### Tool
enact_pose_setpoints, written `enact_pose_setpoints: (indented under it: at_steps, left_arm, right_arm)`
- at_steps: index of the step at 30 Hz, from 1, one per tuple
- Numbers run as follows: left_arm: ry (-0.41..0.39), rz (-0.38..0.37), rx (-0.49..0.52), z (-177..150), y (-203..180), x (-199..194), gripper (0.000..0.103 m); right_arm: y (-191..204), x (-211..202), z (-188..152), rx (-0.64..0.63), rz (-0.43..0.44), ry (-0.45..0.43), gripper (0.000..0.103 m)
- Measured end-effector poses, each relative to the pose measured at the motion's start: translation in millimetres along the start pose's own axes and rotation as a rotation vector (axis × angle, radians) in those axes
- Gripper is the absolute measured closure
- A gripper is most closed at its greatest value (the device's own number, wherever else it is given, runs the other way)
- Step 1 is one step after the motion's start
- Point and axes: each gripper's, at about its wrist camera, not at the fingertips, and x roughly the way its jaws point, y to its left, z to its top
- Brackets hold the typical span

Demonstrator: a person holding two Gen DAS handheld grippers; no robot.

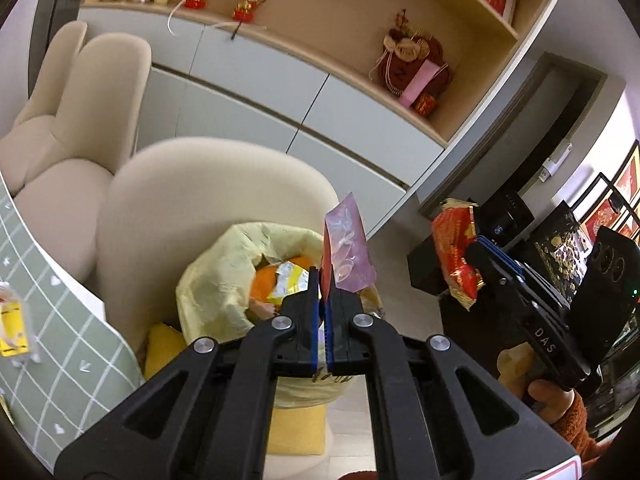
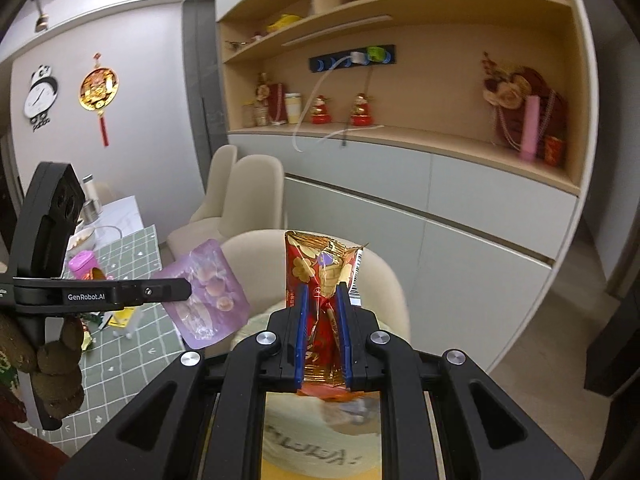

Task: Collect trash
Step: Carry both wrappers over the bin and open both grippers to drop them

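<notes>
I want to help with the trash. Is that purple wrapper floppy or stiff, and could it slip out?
The purple wrapper probably is light and fairly floppy: it is thin, see-through and crinkled, yet stands up from the left gripper. It looks glossy, so it might slip, though the jaws are shut on its lower edge.

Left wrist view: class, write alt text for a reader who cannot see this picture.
The left hand-held gripper is shut on a purple wrapper above a yellow trash bag that already holds wrappers. To its right, the right hand-held gripper grips a red wrapper. Cream chairs and shelves stand behind.
</notes>
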Motion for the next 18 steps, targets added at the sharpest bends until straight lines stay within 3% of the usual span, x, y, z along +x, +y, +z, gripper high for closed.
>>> enact_pose_setpoints:
  at_steps: [7, 18]
  left_arm:
    - [0.037, 0.015, 0.002, 0.3, -5.4, 26.0, 0.101]
    - [0.17, 0.031, -0.047, -5.5, -0.4, 82.3, 0.101]
  right_arm:
    - [-25.6, 9.5, -4.7, 0.035, 0.003, 0.006, 0.089]
    - [-38.4, 23.7, -1.4, 0.037, 0.03, 0.005, 0.089]
